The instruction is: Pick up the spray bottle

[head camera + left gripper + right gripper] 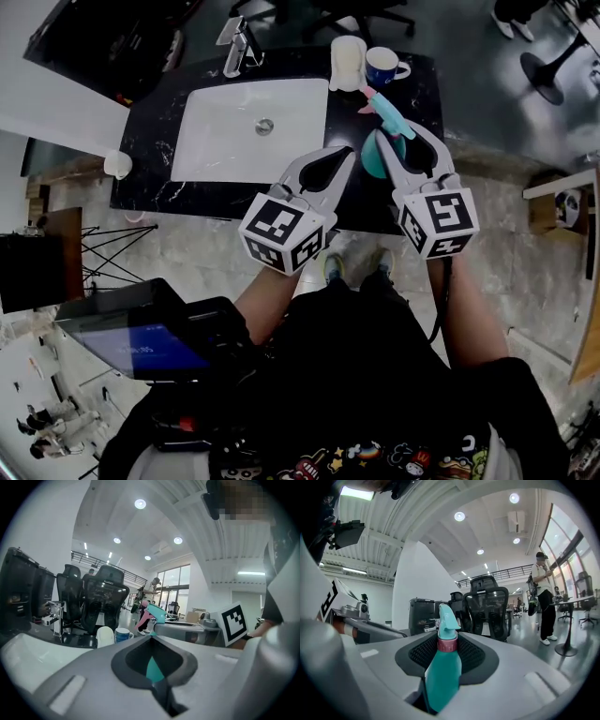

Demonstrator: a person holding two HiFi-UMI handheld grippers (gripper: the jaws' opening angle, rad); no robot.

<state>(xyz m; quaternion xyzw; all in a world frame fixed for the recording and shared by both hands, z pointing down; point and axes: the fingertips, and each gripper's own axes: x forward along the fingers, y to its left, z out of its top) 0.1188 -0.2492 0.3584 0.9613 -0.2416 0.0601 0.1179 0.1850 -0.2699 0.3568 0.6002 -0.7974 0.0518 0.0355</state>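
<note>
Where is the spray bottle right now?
Head view, right side: the spray bottle is clamped in the right gripper, at the dark counter just right of the sink, near the blue mug.

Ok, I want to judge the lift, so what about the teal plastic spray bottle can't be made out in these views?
Head view: the right gripper hides the base of the teal plastic spray bottle, so contact with the black marble counter is unclear.
Right gripper view: the bottle's bottom sinks between the jaws.
Left gripper view: the shut jaws of the left gripper leave only a teal sliver.
</note>
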